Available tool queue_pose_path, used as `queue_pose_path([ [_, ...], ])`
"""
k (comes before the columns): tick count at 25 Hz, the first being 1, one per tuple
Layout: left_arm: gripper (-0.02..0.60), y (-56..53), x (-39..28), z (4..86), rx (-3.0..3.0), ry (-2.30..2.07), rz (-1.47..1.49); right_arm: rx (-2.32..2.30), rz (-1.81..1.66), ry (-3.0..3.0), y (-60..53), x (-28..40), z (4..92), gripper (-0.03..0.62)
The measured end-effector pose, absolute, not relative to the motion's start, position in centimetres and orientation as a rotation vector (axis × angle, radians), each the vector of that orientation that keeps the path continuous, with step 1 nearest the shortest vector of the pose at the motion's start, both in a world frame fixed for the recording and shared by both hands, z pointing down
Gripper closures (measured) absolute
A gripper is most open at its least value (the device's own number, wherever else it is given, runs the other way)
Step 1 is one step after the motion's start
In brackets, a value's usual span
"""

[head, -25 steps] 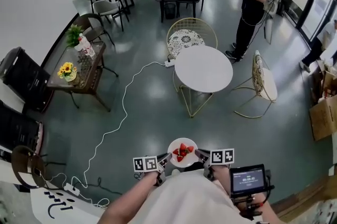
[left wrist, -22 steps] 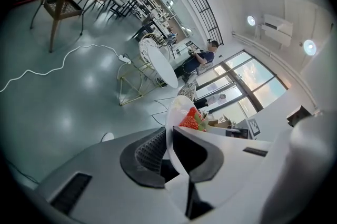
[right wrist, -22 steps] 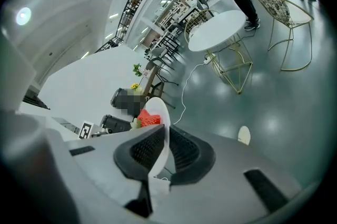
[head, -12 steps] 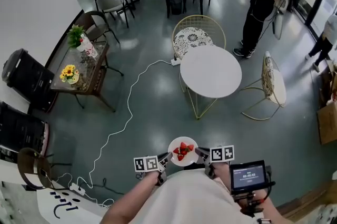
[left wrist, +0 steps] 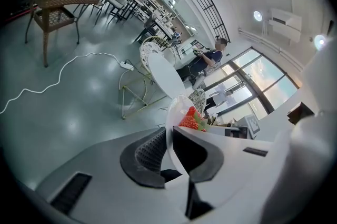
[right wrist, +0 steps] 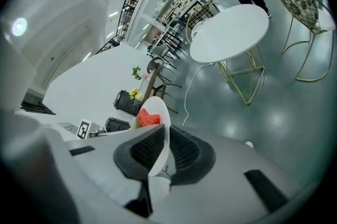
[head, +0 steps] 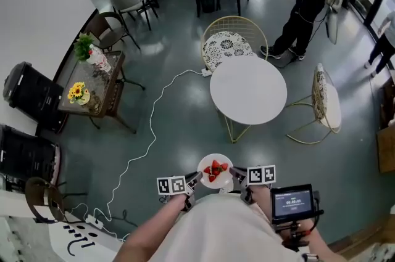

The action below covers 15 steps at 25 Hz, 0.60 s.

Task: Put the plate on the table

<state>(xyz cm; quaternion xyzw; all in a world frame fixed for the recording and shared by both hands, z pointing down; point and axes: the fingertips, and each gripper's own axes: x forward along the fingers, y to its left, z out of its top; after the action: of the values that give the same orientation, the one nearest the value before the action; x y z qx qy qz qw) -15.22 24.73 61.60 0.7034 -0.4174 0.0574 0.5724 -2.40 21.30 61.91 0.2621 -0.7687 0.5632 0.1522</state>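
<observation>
Low in front of me, over the floor and well short of the table: small white plate of cut strawberries, pinched at both rims. Left gripper has its fingers closed narrow on the left edge. Right gripper does likewise on the right edge. Both gripper views show the thin rim clamped, red fruit heaped just beyond. Plate looks shallow, glossy, roughly level. Berries sit loose and could slide if it tips.

Step in hand, by my reading: the carry. Round white table stands ahead, top bare, gold wire legs, one wire chair behind it. Next move calls for closing up to it, keeping both grips even, lowering flat onto the top, then letting go. White cable snakes left of the path; possible trip hazard.
</observation>
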Motion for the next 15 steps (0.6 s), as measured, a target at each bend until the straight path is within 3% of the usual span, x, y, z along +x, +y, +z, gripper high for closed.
queue_pose_path([
  [15, 0.563, 17.1, -13.2, 60.9, 1.649, -0.98, 0.145, 0.753, 1.651, -2.228, 13.8, -0.3, 61.9, 0.569],
])
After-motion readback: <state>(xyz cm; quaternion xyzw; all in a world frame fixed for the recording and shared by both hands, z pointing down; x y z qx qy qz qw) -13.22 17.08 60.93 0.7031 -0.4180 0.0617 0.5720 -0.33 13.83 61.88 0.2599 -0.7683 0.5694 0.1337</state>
